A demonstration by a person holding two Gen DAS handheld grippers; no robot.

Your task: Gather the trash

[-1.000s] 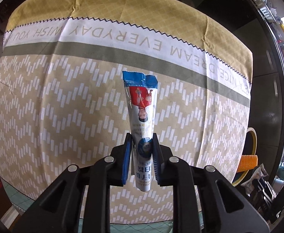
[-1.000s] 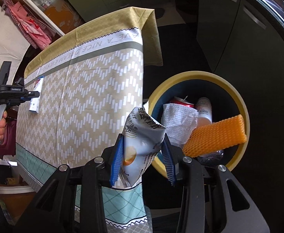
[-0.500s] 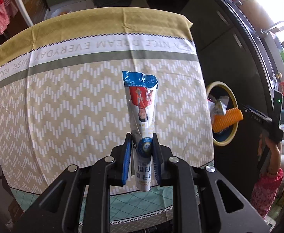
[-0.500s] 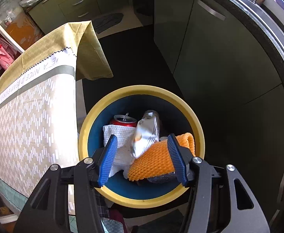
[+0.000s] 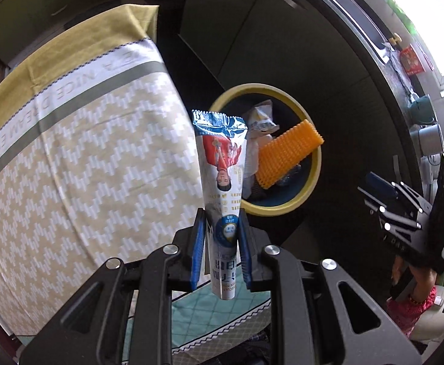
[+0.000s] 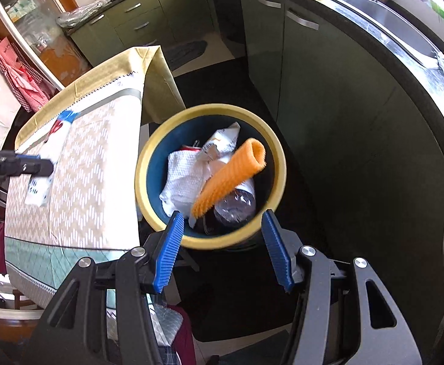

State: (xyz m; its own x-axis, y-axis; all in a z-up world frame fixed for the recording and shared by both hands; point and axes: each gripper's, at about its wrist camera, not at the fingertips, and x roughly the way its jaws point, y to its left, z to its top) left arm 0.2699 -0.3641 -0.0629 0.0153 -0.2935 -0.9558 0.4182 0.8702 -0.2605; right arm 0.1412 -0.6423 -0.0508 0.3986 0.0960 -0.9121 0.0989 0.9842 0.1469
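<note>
My left gripper (image 5: 220, 237) is shut on a blue, white and red snack wrapper (image 5: 223, 167) and holds it in the air by the table's right edge, near the bin. The yellow-rimmed blue trash bin (image 5: 308, 194) stands on the floor beside the table; it also shows in the right wrist view (image 6: 278, 164). It holds an orange foam net (image 6: 231, 179), a white paper towel (image 6: 182, 176), a silver snack bag (image 6: 222, 143) and a plastic bottle (image 6: 237, 203). My right gripper (image 6: 225, 249) is open and empty, above the bin's near rim. The left gripper with the wrapper shows at far left in the right wrist view (image 6: 36, 167).
The table wears a beige chevron tablecloth (image 5: 85, 167) with lettering along its far border. Dark green kitchen cabinets (image 6: 328, 91) curve behind the bin. The right gripper shows at right in the left wrist view (image 5: 398, 210). The floor around the bin is dark.
My right gripper opened over the bin and dropped the silver snack bag into it, then drew back. My left gripper carried the wrapper rightward from over the table toward the bin.
</note>
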